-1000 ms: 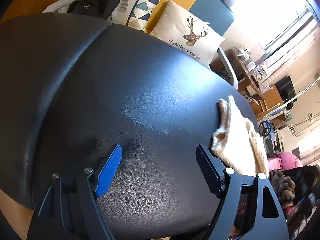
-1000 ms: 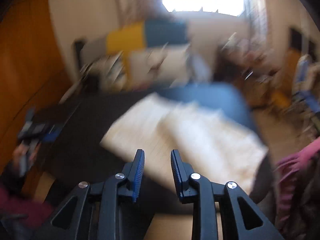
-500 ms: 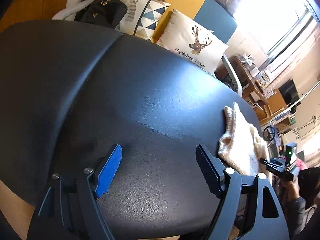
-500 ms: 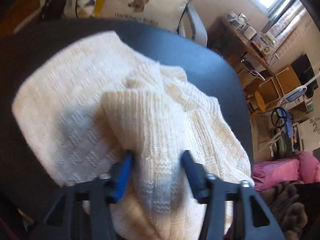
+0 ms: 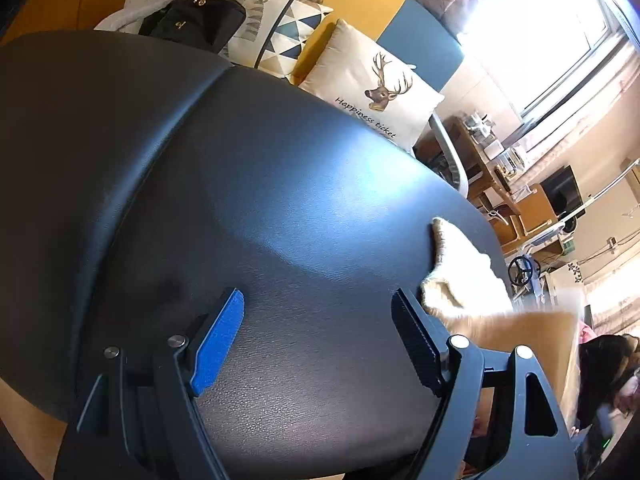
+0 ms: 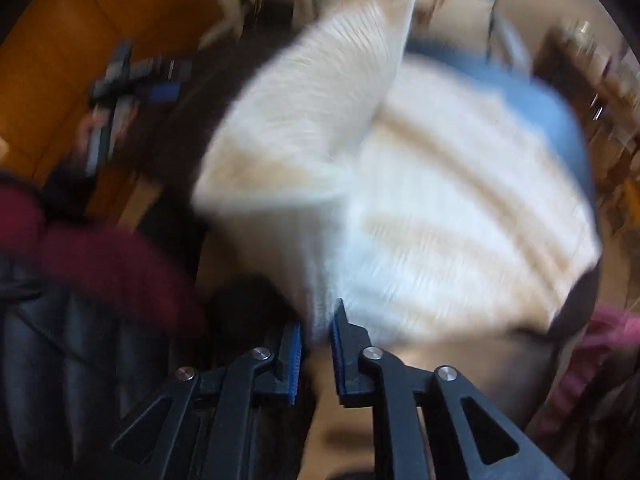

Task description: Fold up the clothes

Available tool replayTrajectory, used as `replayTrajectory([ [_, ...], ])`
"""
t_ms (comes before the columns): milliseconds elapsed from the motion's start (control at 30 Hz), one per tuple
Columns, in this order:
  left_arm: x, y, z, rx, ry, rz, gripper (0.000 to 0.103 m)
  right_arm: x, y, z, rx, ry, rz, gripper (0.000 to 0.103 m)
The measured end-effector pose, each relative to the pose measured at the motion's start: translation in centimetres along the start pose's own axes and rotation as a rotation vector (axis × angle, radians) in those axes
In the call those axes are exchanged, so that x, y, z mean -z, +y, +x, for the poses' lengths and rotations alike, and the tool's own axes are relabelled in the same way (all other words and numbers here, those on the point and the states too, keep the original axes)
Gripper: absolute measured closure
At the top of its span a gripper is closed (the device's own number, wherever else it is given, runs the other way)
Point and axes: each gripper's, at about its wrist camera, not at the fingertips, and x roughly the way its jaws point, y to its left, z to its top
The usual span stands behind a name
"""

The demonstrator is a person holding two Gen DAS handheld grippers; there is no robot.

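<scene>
Left gripper [image 5: 316, 320] spread wide, jaws released, nothing between the blue pad and the black pad, hovering low over the near part of a black padded surface [image 5: 248, 184]. Cream knitted sweater [image 5: 460, 276] lying at the right edge of that surface, one corner reaching inward, a blurred fold of it lifted just beside the left gripper's right finger. Along the far edge: a deer-print cushion [image 5: 380, 96], a triangle-patterned cushion [image 5: 280, 20] and a black handbag [image 5: 196, 16], all propped against a yellow-and-blue backrest. Beyond the right edge, a cluttered wooden desk and a bright window. From the right wrist view, everything smeared by motion blur. Right gripper [image 6: 317, 344] nearly closed, jaws clenched on a thin edge of the sweater [image 6: 420, 208], cloth rising straight from between the blue pads. Bulk of the sweater spread across the black surface ahead, one broad flap raised and tilted toward the far left, ribbed pattern faintly visible. Sweater covering most of the right half of the surface, its far side near a blue area of the backrest. To the left in this view, a dark red sleeve [image 6: 116, 264] stretching toward the left gripper [image 6: 132, 88], seen small and blurred near the left edge of the surface. Orange wall behind. Pink fabric at the lower right corner of the view, off the surface.
</scene>
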Motion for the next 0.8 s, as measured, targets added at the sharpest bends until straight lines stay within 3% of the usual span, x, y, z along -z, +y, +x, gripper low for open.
replayTrajectory([
  [67,0.1,-0.2,0.1,0.003,0.005,0.003,0.024,0.9,-0.6,0.2,-0.024,0.016,0.05,0.08],
  [133,0.3,-0.5,0.1,0.003,0.008,0.01,0.024,0.4,-1.6,-0.8,-0.026,-0.068,0.098,0.077],
  [267,0.5,-0.4,0.0,-0.006,0.013,0.014,0.024,-5.1,-5.2,-0.1,0.04,-0.235,0.235,0.067],
  [333,0.7,-0.4,-0.1,-0.01,0.016,0.016,0.024,-7.9,-7.5,1.4,0.088,-0.284,0.299,0.067],
  [633,0.4,1.4,-1.5,-0.052,-0.012,-0.008,0.024,-19.3,-11.6,11.1,0.338,-0.21,0.226,0.065],
  [733,0.2,2.4,-1.4,-0.051,-0.012,-0.045,0.024,-19.4,-14.7,13.4,0.423,-0.139,0.286,0.062],
  [800,0.0,2.9,-1.1,-0.046,-0.009,-0.062,0.024,-18.5,-16.0,13.7,0.402,-0.133,0.327,0.055],
])
